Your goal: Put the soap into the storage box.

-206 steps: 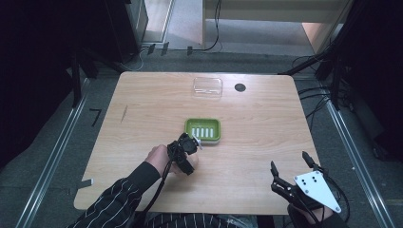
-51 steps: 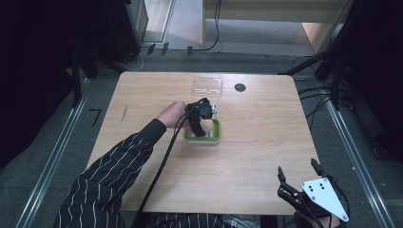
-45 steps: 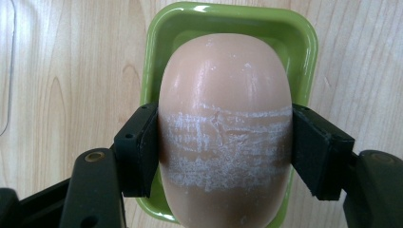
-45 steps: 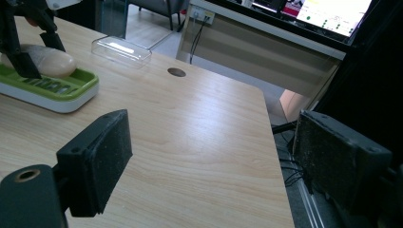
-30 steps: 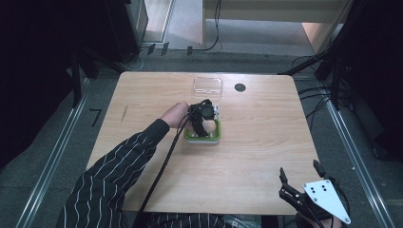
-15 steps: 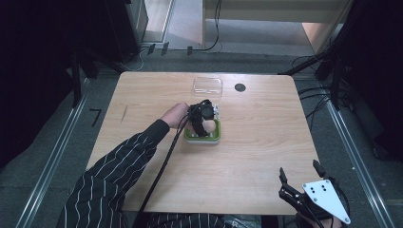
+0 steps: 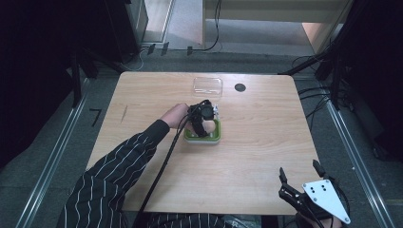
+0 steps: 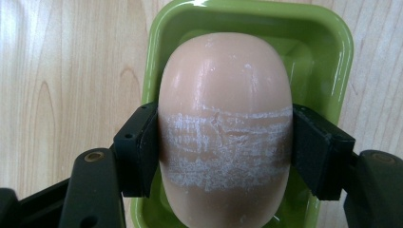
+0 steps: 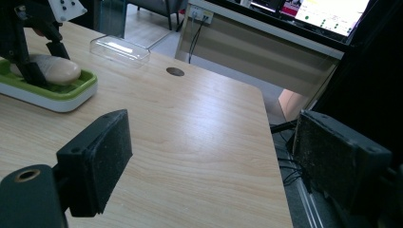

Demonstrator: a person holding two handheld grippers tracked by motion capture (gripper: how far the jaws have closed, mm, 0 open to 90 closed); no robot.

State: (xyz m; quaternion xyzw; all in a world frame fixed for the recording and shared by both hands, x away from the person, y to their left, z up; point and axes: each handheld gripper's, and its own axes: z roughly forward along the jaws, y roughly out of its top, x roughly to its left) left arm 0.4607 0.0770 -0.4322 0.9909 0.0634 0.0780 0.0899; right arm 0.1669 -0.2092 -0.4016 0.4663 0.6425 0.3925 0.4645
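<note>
Left gripper view is showing the left gripper [image 8: 223, 152] clamping the peach soap bar [image 8: 224, 123] inside the green dish [image 8: 342, 52], while the right gripper [image 9: 209, 156] is hanging with jaws apart at the table [image 9: 190, 123] edge.

Pale pink oval soap bar [image 8: 224, 128]: smooth, waxy sheen, with a rough whitish scuffed band across its middle. Green rectangular plastic soap dish [image 8: 340, 57]: glossy, reflective rim, white plastic base seen in the right gripper view. Light wooden table [image 7: 266, 142]: smooth matt laminate-looking top with visible grain. Clear plastic rectangular lid [image 7: 207, 85] at far side: transparent, shiny. Left gripper [image 8: 223, 147]: matt black plastic, brass-coloured metal screw heads. Right gripper [image 9: 214, 156]: black pads, rough, grainy, dusty-looking. Grey three-cornered plate [image 7: 327, 199] near right: flat, matt. Striped sleeve [image 7: 114, 175]: dark cloth, thin white stripes.
</note>
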